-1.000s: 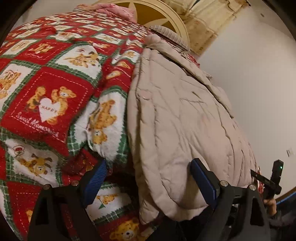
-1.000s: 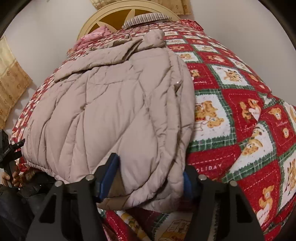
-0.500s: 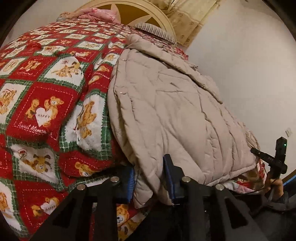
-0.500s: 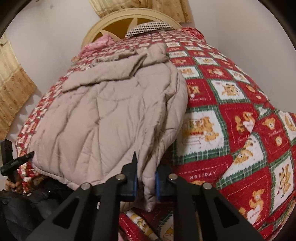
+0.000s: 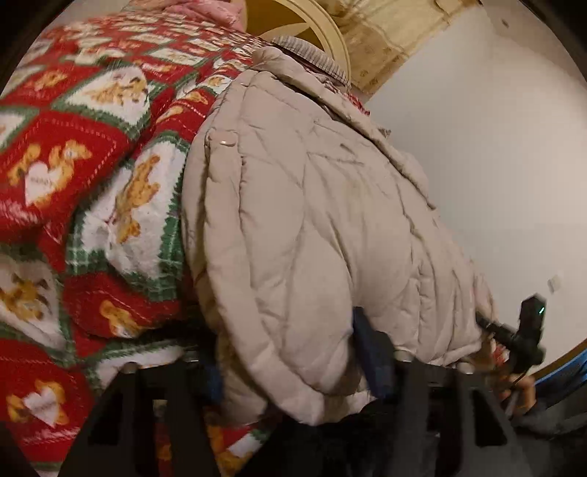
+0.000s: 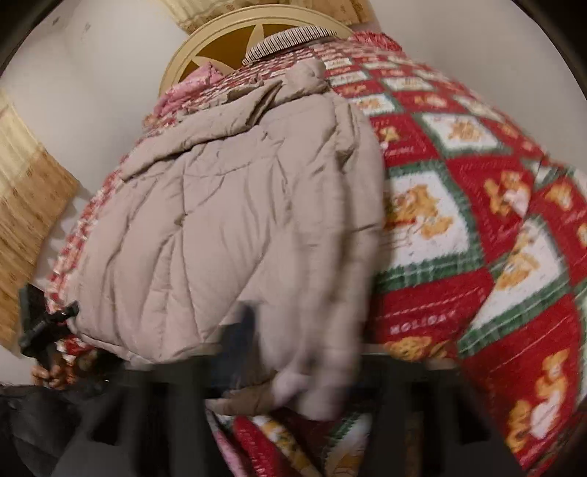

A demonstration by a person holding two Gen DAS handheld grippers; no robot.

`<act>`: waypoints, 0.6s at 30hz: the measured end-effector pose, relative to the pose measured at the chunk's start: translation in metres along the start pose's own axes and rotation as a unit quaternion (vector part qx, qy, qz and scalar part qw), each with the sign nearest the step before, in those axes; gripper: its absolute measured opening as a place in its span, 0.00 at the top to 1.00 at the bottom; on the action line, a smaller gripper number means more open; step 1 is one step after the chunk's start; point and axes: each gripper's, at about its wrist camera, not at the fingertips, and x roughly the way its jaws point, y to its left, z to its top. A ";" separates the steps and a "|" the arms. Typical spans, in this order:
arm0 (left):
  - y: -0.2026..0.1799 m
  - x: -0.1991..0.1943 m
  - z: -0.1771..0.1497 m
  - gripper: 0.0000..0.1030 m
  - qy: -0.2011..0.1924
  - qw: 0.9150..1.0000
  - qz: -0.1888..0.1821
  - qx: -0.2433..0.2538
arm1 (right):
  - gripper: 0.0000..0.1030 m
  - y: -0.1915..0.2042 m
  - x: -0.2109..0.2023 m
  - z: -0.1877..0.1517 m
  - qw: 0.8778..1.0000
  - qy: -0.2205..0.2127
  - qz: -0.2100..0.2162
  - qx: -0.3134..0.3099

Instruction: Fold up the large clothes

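Observation:
A beige quilted coat lies lengthwise on a bed covered by a red, green and white teddy-bear blanket. In the left wrist view my left gripper is open, its fingers wide apart around the coat's near hem corner. In the right wrist view, which is blurred, the coat fills the middle and my right gripper is open, its fingers straddling the coat's other hem corner. The blanket lies to the right. The right gripper also shows in the left wrist view.
A cream round headboard and a striped pillow stand at the far end. White walls flank the bed. A woven beige curtain hangs at the left. A pink cloth lies by the headboard.
Half a second ago both grippers were shut on the coat's hem corners. Both have now opened wide and let go, and both views shifted with motion blur.

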 end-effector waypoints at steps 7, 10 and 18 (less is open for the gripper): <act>-0.030 -0.041 0.008 0.85 -0.020 0.996 -0.046 0.073 | 0.86 0.019 -0.031 0.013 1.000 -0.017 0.011 -0.017; -0.044 -0.067 0.016 0.85 -0.048 0.991 -0.088 0.093 | 0.86 0.028 -0.059 0.017 0.998 -0.039 0.035 -0.018; -0.068 -0.119 0.032 0.85 -0.102 0.965 -0.212 0.112 | 0.86 0.035 -0.099 0.017 0.991 -0.076 0.110 0.012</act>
